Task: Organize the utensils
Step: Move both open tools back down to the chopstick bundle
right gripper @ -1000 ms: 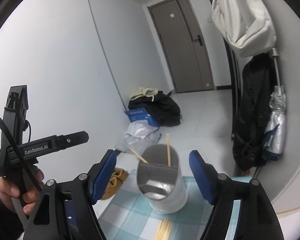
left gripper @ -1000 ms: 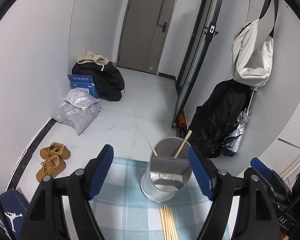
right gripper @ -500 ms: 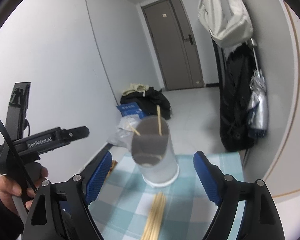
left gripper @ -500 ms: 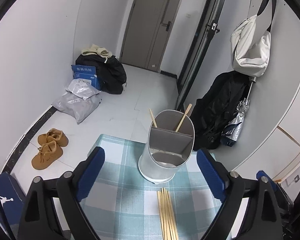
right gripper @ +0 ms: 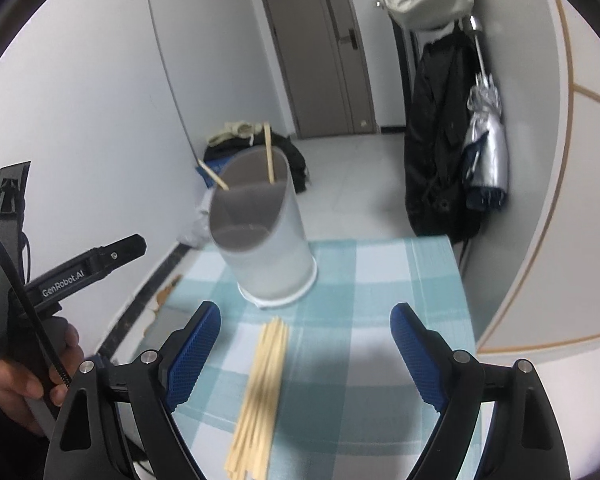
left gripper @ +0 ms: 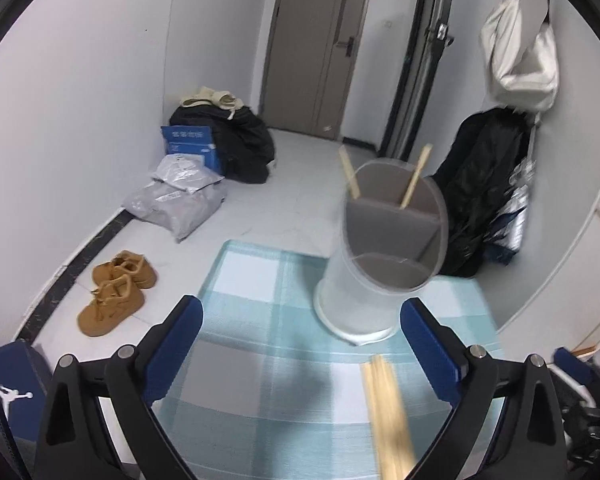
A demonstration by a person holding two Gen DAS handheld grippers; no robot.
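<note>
A white utensil holder (left gripper: 376,256) with a grey divided inside stands on the blue checked tablecloth (left gripper: 260,280); it also shows in the right wrist view (right gripper: 264,240). Two wooden chopsticks (left gripper: 414,180) stand in its far compartment. A bundle of wooden chopsticks (right gripper: 262,384) lies on the cloth in front of the holder, also in the left wrist view (left gripper: 386,408). My left gripper (left gripper: 298,344) is open and empty, above the cloth left of the bundle. My right gripper (right gripper: 304,352) is open and empty, above the bundle.
The table ends just behind the holder. On the floor beyond lie brown shoes (left gripper: 116,292), grey parcels (left gripper: 176,204), a blue box (left gripper: 190,144) and black bags (left gripper: 236,140). A dark coat (right gripper: 436,140) and folded umbrella (right gripper: 486,152) hang at the right wall.
Both grippers have pulled back from the holder and tilted down, so more cloth and the chopstick bundle show. Both stay open.
</note>
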